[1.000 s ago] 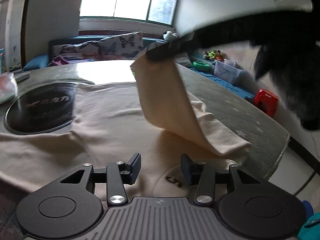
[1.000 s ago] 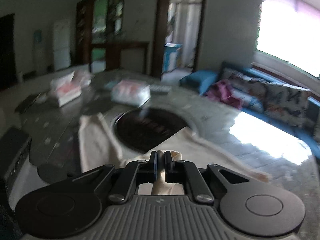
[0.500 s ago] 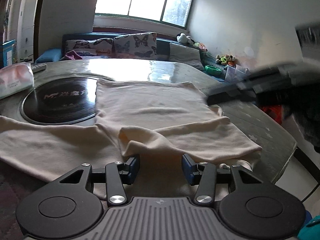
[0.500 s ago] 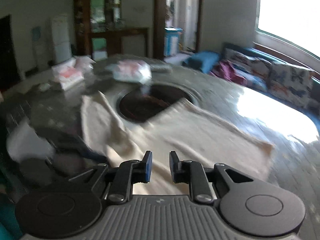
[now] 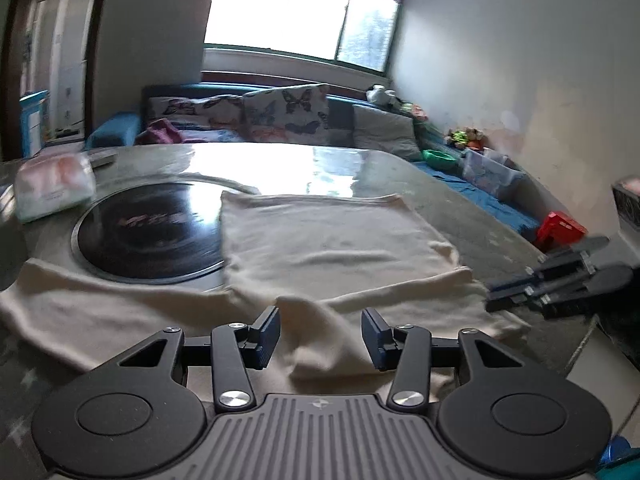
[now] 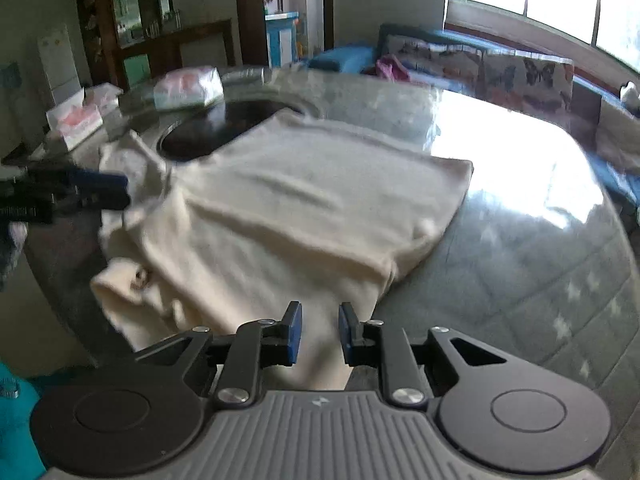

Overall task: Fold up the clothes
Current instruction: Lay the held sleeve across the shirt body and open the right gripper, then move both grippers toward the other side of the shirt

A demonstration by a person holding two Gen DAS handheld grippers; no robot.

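Far left in the left wrist view, a plastic-wrapped pack [image 5: 54, 188] is seen lying on the table [image 5: 472, 220], beside a round black inset plate [image 5: 148, 232]. A cream garment [image 5: 332, 248] is spread flat on the table, its left edge overlapping the plate rim – one sleeve [image 5: 92, 304] is stretched out to the left, the other side is folded over across the body. The left gripper [image 5: 320, 334] is held low over the near edge of the garment, jaws wide apart, nothing gripped; a raised fold of fabric is seen between the fingers, contact cannot be told. At the right edge of that view the right gripper [image 5: 520, 292] is seen beside the garment's corner, blurred. In the right wrist view, the left gripper [image 6: 92, 190] shows at far left by the sleeve. Tissue boxes [image 6: 74, 118] and the wrapped pack [image 6: 188, 88] are placed at the far side of the table. The garment [image 6: 304, 208] lies mid-table, partly folded, the neckline end [image 6: 136, 280] bunched near the table edge. The right gripper [image 6: 319, 334] is parted by a moderate gap – nothing held, hovering over the garment's near edge. A sofa [image 6: 500, 68] with butterfly cushions is seen under the window at right.
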